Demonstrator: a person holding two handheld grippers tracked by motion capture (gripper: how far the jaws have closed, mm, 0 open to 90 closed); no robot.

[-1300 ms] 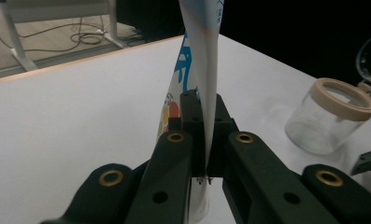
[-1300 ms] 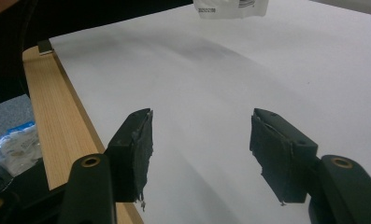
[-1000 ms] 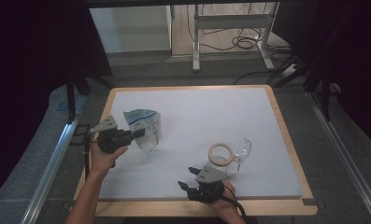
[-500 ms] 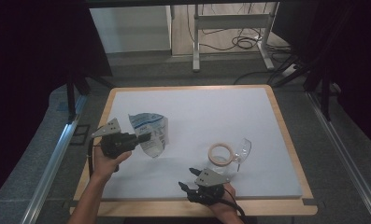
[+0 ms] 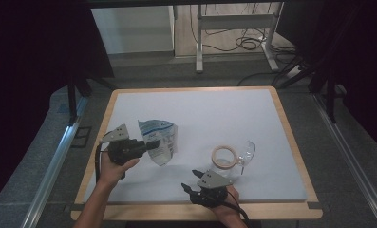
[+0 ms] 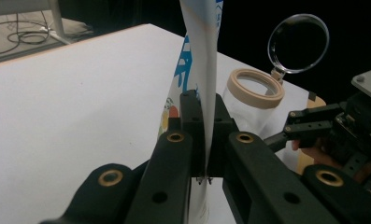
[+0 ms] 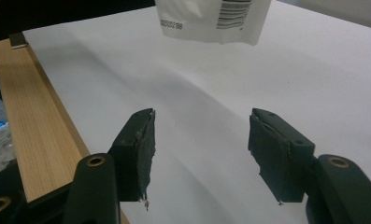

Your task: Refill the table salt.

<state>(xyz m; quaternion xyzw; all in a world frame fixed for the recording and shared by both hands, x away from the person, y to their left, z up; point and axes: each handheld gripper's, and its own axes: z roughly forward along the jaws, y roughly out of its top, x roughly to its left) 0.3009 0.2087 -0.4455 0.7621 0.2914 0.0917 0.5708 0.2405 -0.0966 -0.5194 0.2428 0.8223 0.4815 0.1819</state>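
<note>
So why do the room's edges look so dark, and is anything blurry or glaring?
In the high view the white table is brightly lit while the surroundings sink into black. In the left gripper view the pouch clamped in the left gripper is sharp, the near jaws soft. In the right gripper view the right gripper is slightly blurred; the board shows soft shadows, no harsh glare.

The left gripper (image 6: 204, 135) has its two black jaws pressed together on the edge of a thin white plastic pouch with blue print (image 6: 203, 56), which rises upright above the white desk (image 6: 80, 93). Just behind stands a clear plastic jar with a tan rim (image 6: 253, 91), its round clear lid (image 6: 298, 43) hinged open. At right, the other black gripper (image 6: 309, 126) shows.
</note>
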